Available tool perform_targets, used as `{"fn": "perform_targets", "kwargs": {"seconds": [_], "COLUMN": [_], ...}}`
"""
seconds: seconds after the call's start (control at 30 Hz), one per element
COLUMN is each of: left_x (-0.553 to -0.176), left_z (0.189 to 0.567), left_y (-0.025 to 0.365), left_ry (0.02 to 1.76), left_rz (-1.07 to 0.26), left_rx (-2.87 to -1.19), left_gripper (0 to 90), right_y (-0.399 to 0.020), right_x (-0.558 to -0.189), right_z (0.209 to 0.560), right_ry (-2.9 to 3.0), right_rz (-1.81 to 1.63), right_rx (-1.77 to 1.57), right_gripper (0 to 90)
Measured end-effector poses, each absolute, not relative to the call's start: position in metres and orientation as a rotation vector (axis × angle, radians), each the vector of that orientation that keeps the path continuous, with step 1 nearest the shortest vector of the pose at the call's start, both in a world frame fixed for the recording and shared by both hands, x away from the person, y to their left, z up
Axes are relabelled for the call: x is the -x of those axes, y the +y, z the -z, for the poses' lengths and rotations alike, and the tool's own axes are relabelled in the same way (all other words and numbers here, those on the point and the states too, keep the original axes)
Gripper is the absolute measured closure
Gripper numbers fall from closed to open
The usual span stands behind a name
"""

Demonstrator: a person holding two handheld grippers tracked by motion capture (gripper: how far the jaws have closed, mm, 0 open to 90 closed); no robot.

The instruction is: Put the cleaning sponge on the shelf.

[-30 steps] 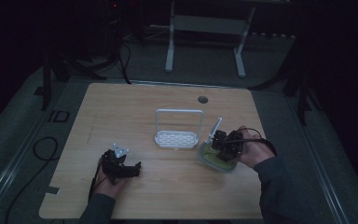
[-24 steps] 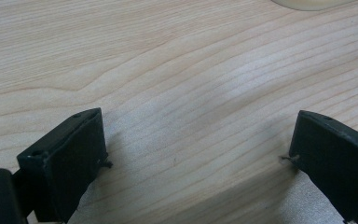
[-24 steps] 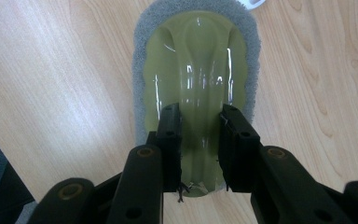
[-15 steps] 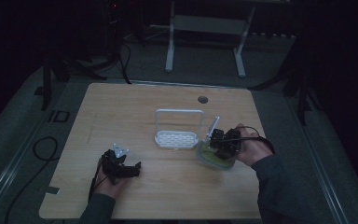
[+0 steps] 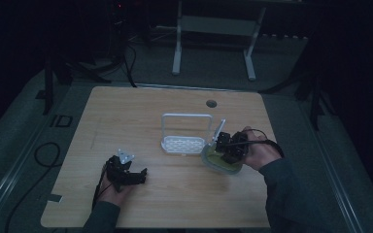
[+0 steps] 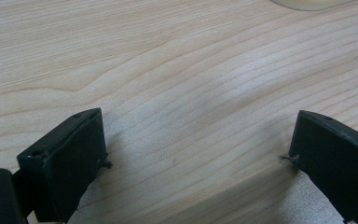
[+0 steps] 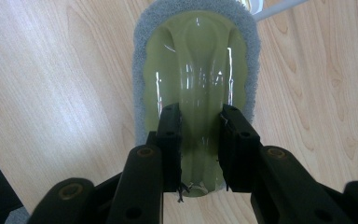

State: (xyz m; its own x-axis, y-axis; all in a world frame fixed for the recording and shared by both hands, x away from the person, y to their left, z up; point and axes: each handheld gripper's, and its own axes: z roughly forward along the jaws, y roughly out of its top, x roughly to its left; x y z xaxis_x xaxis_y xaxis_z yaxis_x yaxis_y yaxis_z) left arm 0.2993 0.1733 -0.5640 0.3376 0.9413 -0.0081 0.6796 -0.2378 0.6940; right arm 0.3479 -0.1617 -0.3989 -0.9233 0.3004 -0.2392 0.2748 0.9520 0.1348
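Green glossy plastic scrubber with grey pad rim (image 7: 196,70): flat on light wooden table (image 5: 175,199), just beside white wire-handled rack (image 5: 184,138). Right gripper (image 7: 200,149): jaws pinching its raised central ridge. Left gripper (image 6: 196,158): jaws spread wide, on bare wood, well apart.

The room is dim. A light wooden table (image 5: 126,116) stands on a grey carpet floor (image 5: 213,73). Behind the table there is a white metal frame (image 5: 213,43) with two legs. Left of the table, black cables (image 5: 39,155) lie on the floor, and dark stands (image 5: 48,77) rise near its corners.
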Motion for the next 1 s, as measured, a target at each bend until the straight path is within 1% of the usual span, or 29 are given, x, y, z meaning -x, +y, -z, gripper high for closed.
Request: {"fn": "perform_targets", "kwargs": {"seconds": [1.0], "left_x": [-0.299], "left_z": [0.564], "left_y": [0.173], "left_ry": [1.414], "left_rz": [-0.561], "left_rx": [-2.004], "left_gripper": [3.8], "right_y": [-0.146], "right_x": [-0.353], "right_z": [0.396], "right_ry": [2.84], "right_rz": [-0.162], "right_rx": [-0.357], "right_gripper": [71.6]}}
